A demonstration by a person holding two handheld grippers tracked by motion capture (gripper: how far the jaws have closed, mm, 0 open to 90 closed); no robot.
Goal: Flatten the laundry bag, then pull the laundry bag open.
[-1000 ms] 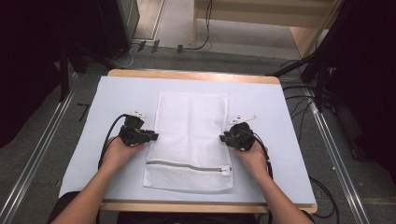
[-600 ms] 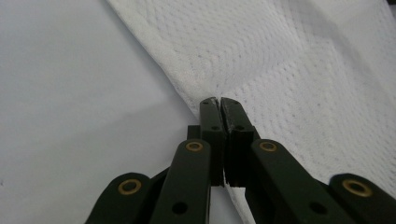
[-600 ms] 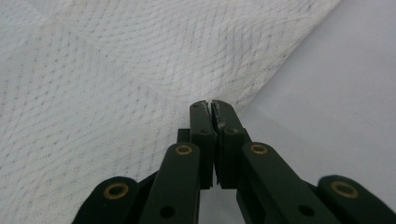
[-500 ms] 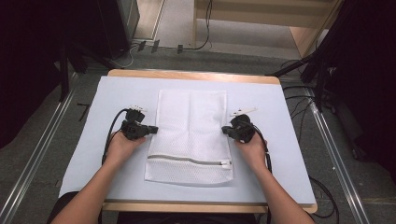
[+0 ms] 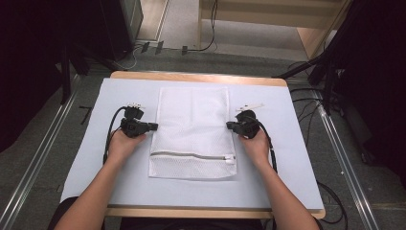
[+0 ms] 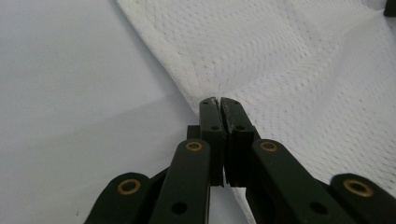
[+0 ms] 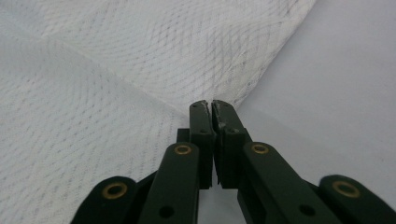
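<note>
since the earlier frame both our hands have slid a little up the sides of the white mesh bag (image 5: 194, 129), away from the zipper end and toward its middle, and both pairs of jaws have just been closing, each onto a pinch of the bag's edge. we now hold the left gripper (image 5: 154, 126) at the bag's left hem, about halfway along its length; in the left gripper view its jaws stand pressed together on the hem of the mesh (image 6: 289, 60), which puckers into creases that fan out from the tips. we hold the right gripper (image 5: 229, 125) level with it at the opposite hem, and in the right gripper view (image 7: 208, 103) its jaws are likewise clamped tight on the mesh edge, the fabric (image 7: 116, 70) drawn up into a ridge that runs away from the tips. the bag lies flat in the middle of the pale sheet (image 5: 297, 153) that covers the table (image 5: 191, 76), long side running away from us, its zipper (image 5: 191, 156) across the near end. our forearms come in from the near edge, one on each side of the bag.
</note>
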